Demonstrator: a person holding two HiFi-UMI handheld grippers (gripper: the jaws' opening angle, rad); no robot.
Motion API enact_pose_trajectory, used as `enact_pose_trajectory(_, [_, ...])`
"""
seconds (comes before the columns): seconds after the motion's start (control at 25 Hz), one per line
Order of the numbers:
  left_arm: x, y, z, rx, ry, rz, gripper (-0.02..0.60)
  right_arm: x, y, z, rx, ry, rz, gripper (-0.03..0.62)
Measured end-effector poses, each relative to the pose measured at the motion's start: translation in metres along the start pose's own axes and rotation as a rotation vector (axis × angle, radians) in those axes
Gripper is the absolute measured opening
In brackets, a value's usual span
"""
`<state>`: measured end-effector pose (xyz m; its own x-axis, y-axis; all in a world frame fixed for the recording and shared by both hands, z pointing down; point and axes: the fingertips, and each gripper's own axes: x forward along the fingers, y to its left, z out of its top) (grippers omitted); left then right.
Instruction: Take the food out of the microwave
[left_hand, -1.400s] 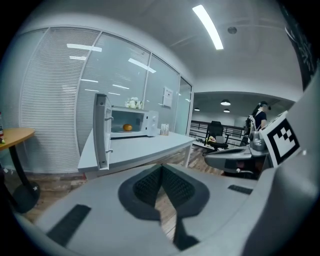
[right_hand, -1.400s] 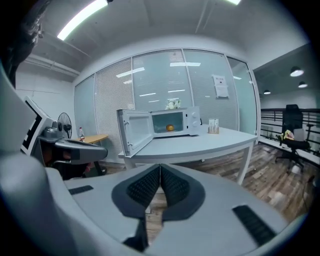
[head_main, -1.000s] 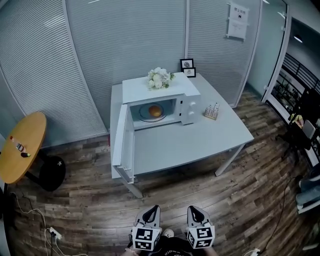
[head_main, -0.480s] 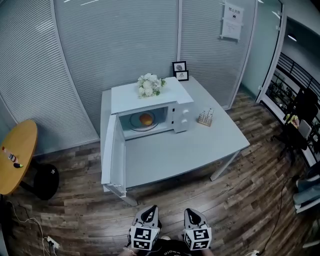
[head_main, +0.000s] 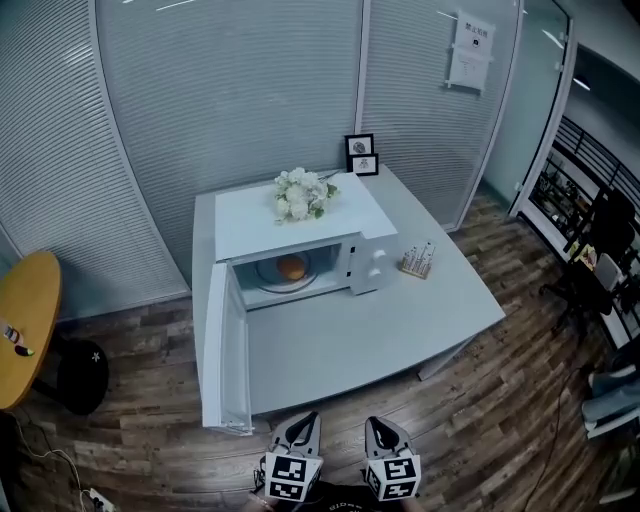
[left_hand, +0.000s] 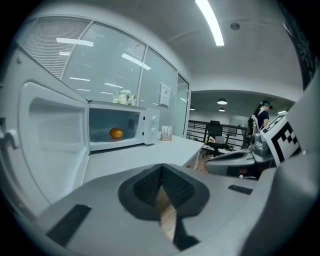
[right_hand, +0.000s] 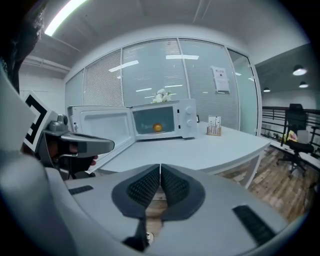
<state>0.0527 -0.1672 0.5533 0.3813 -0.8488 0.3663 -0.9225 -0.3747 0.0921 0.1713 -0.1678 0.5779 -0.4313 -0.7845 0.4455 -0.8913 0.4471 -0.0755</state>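
A white microwave (head_main: 365, 262) stands on a grey table (head_main: 400, 320), its door (head_main: 222, 350) swung wide open to the left. Inside sits an orange round food item (head_main: 291, 267) on a plate; it also shows in the left gripper view (left_hand: 116, 133) and the right gripper view (right_hand: 157, 127). My left gripper (head_main: 297, 436) and right gripper (head_main: 387, 436) hang side by side over the floor, short of the table's near edge. Both are shut with nothing between the pads.
White flowers (head_main: 303, 192) lie on top of the microwave, two small framed pictures (head_main: 361, 153) stand behind it, and a small rack (head_main: 418, 259) sits to its right. A round wooden table (head_main: 22, 325) stands at left, office chairs (head_main: 596, 270) at right.
The table and microwave have drawn closer and lower in the head view; both grippers have advanced toward the table, still shut.
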Motion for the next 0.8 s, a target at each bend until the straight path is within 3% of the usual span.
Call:
enact_pose_trajectory(0.48, [0.053, 0.049, 0.032, -0.018, -0.012, -0.062, 0.008, 0.066, -0.007, 0.037, 0.028, 0.008, -0.061, 0.005])
enact_pose_trajectory(0.8, [0.072, 0.066, 0.042, -0.033, -0.026, -0.063, 0.008, 0.089, -0.007, 0.042, 0.03, 0.029, -0.063, 0.005])
